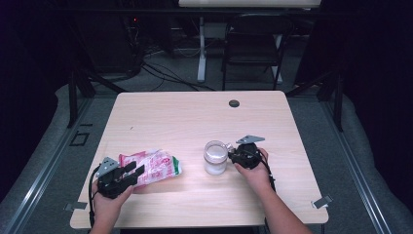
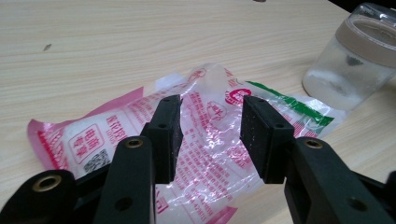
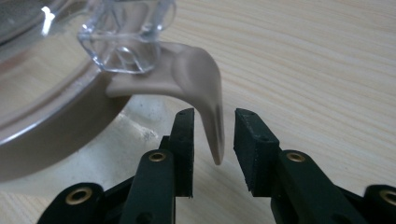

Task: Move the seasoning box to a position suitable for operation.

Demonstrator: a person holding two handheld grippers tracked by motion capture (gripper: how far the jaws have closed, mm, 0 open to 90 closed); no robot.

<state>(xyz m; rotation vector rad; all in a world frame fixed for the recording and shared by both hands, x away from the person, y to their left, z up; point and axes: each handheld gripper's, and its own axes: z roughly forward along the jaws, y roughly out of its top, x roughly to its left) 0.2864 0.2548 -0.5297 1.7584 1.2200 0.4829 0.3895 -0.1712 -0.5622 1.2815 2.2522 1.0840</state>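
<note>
A clear plastic bag [image 1: 155,165] printed in pink, white and green lies flat on the wooden table [image 1: 195,122] at the front left. My left gripper [image 1: 134,171] hovers at its near end. In the left gripper view that gripper [image 2: 210,105] is open, with the crinkled bag [image 2: 93,135] lying beneath the jaws. A clear jar [image 1: 215,157] with a beige-rimmed lid stands upright at centre right and holds white powder. My right gripper [image 1: 233,155] is at the jar's right side. It [image 3: 214,116] stands open around the lid's beige pull tab [image 3: 205,88], which hangs between the jaws.
A round black grommet [image 1: 234,103] sits near the table's far edge. A dark folding chair [image 1: 253,44] and a white desk leg [image 1: 201,48] stand beyond the table. The jar [image 2: 355,70] is right of the bag with bare wood between them.
</note>
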